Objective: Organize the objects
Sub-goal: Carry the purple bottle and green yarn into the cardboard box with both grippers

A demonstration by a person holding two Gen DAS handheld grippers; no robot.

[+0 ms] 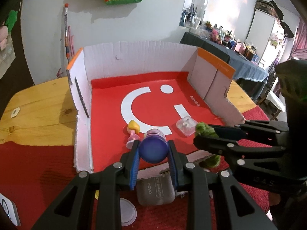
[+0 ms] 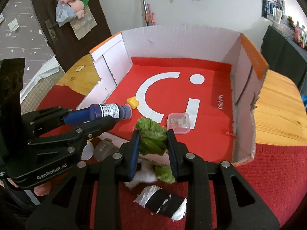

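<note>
My left gripper (image 1: 153,149) is shut on a blue-purple bottle (image 1: 153,149), held lying flat over the front edge of the open cardboard box (image 1: 134,57) with the red floor. The bottle (image 2: 107,112) and left gripper (image 2: 107,121) also show in the right wrist view. My right gripper (image 2: 153,143) is shut on a green fuzzy cloth (image 2: 151,134) just before the box's front edge; it shows in the left wrist view (image 1: 203,132) too. Inside the box lie a yellow-and-pink toy (image 1: 133,132) and a clear plastic case (image 1: 186,125).
The box stands on a wooden table (image 1: 38,111) partly covered by a red cloth (image 1: 38,164). In front of the box lie a grey eyeshadow case (image 1: 155,193), a clear round lid (image 1: 127,212) and a black-and-white fuzzy piece (image 2: 163,204).
</note>
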